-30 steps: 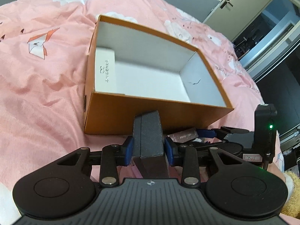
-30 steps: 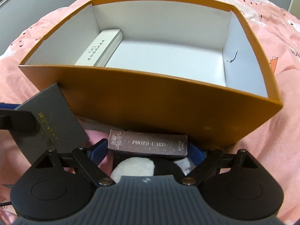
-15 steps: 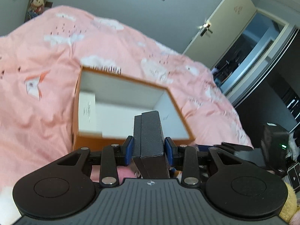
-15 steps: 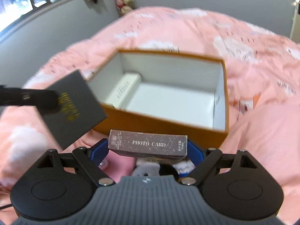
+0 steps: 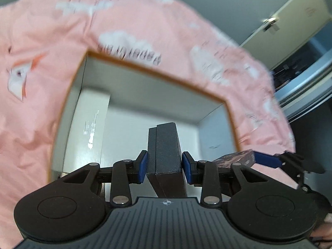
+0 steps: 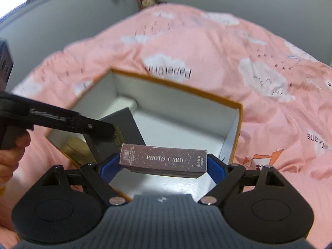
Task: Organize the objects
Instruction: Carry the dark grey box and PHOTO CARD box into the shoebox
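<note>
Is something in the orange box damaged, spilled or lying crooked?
Nothing stands out. The orange box looks intact and sits open on the pink bedcover; a white box lies flat along one wall, with no spill visible. The picture is blurred, so small marks stay uncertain.

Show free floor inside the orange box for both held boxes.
Orange box: white floor is bare from the white box along its left wall across to the right wall. Crowded above the near edge: black box, PHOTO CARD box.

Each black tool (image 5: 165,164) has blue pads (image 6: 214,171), silver screws and a ribbed grey housing.
</note>
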